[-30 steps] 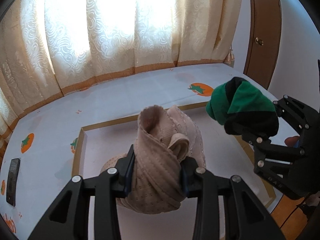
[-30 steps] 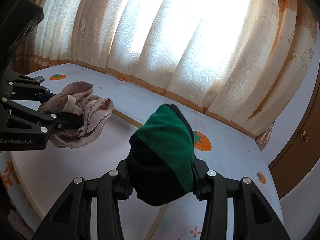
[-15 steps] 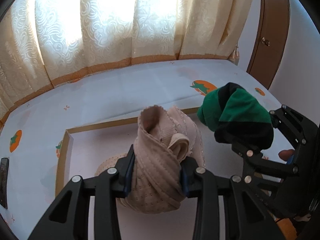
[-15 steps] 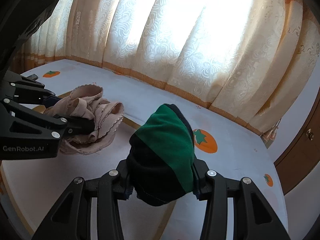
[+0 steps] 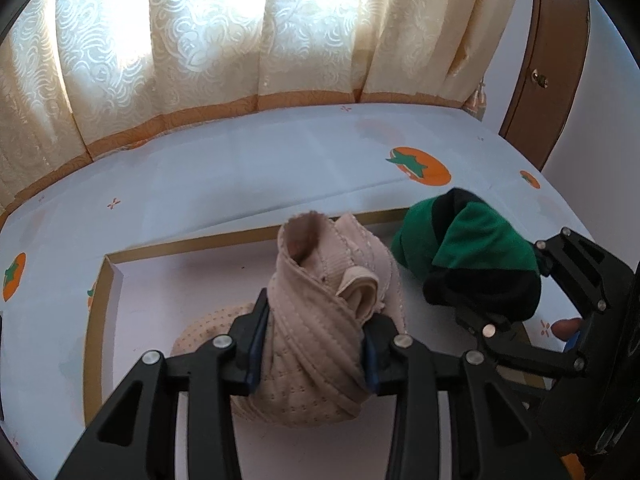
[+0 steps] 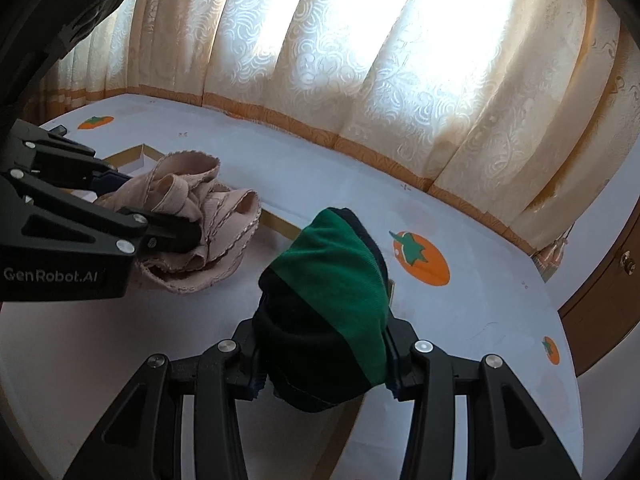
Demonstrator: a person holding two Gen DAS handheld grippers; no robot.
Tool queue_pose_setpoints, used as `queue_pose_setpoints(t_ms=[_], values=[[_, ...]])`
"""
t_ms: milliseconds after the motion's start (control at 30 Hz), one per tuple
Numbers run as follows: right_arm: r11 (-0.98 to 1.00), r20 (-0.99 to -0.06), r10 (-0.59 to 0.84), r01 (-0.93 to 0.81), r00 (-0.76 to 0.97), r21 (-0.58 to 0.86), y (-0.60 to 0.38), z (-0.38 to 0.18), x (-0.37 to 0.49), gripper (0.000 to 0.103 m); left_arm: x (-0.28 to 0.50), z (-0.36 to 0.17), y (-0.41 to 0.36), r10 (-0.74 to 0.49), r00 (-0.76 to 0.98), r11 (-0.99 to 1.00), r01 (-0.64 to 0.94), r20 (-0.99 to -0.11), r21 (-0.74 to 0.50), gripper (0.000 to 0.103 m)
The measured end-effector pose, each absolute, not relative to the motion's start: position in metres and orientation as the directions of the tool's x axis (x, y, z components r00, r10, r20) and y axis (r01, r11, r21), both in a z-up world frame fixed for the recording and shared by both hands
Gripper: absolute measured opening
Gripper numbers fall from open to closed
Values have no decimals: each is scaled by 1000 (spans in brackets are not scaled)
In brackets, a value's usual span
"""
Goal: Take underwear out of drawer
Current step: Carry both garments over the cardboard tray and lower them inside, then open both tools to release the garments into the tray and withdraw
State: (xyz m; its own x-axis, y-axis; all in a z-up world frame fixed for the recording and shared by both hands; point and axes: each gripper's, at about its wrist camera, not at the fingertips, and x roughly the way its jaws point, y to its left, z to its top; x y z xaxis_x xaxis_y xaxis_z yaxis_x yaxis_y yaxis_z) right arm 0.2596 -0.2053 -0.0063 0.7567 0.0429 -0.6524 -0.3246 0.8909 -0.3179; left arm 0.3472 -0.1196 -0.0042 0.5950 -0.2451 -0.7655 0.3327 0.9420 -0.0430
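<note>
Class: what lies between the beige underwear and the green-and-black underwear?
Nothing: only bare drawer floor shows between beige underwear and green-and-black underwear, in the right wrist view.

left gripper (image 5: 312,344): matte black linkage arms with triangular cut-outs, silver round screws at the joints, blue pads inside the fingers.
right gripper (image 6: 322,356): same black build, silver screws, blue pads.
marking: white "GenRobot.AI" lettering on the left gripper's side.
skin: a fingertip (image 5: 566,326) showed behind the right gripper's frame.
</note>
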Motion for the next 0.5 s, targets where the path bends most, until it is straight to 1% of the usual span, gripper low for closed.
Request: queue_pose_setpoints(t_ms=[200, 300, 433, 500], values=[[889, -668, 43, -333, 743, -313, -204, -10, 260, 50, 349, -10, -129, -233, 588, 935, 353, -774, -13, 46], [885, -675, 41, -340, 737, -317, -203, -11, 258, 54, 349, -10, -129, -235, 589, 936, 351, -773, -17, 51], [885, -666, 33, -332, 745, -327, -205, -8, 253, 67, 349, -8, -125, -252, 590, 937, 346, -767, -42, 52], [888, -663, 33, -326, 748, -325, -207, -7, 249, 70, 347, -6, -123, -260, 595, 936, 348, -760, -48, 53]])
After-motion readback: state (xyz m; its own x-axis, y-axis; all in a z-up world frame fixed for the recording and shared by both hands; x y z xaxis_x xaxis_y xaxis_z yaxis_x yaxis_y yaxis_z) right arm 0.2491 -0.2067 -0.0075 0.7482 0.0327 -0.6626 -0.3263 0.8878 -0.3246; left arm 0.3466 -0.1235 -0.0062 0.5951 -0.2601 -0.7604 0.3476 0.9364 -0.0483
